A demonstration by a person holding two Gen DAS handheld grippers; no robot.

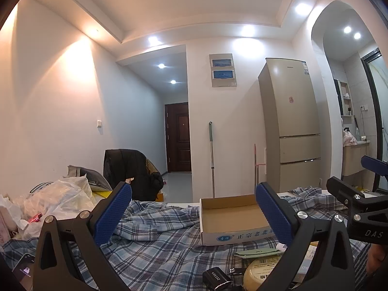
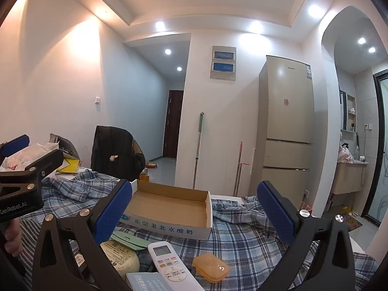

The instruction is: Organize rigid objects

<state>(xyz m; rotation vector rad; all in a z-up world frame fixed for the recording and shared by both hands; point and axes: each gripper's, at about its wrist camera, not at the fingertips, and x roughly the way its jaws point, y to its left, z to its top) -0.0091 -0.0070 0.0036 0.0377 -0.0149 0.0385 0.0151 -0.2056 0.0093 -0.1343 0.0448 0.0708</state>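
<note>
Landmark taken: the shallow cardboard box [image 2: 169, 208], lying open-topped on the plaid blanket [image 2: 242, 240]; nothing is seen on the visible part of its floor. Blue printed characters are noted along its near white side wall.

Left gripper [image 1: 194, 214]: jaws spread wide, nothing held between the blue pads [image 1: 114, 214]. In the left wrist view the box [image 1: 230, 213] is seen past the fingers, partly hidden behind the right-hand pad. The same tool is seen in the right wrist view to the left of the box, raised above the blanket.

Right gripper [image 2: 195, 214]: jaws likewise spread wide, released, nothing grasped. The box is framed between its fingers.

Rigid objects, all recorded on the near side of the box, on the blanket:
- white remote control [image 2: 171, 264], display end pointing toward the box;
- orange translucent case [image 2: 211, 268], just right of the remote, apart from it;
- pale yellow round tin [image 2: 121, 257], left of the remote;
- green flat pouch [image 2: 129, 238], between the tin and the box wall, close to the wall;
- small black case [image 1: 216, 278] with white lettering, left of the tin [image 1: 260, 272] in the left wrist view.

Behind the box a beige refrigerator [image 2: 287, 126] and a mop handle [image 2: 198, 148] are seen against the wall.
</note>
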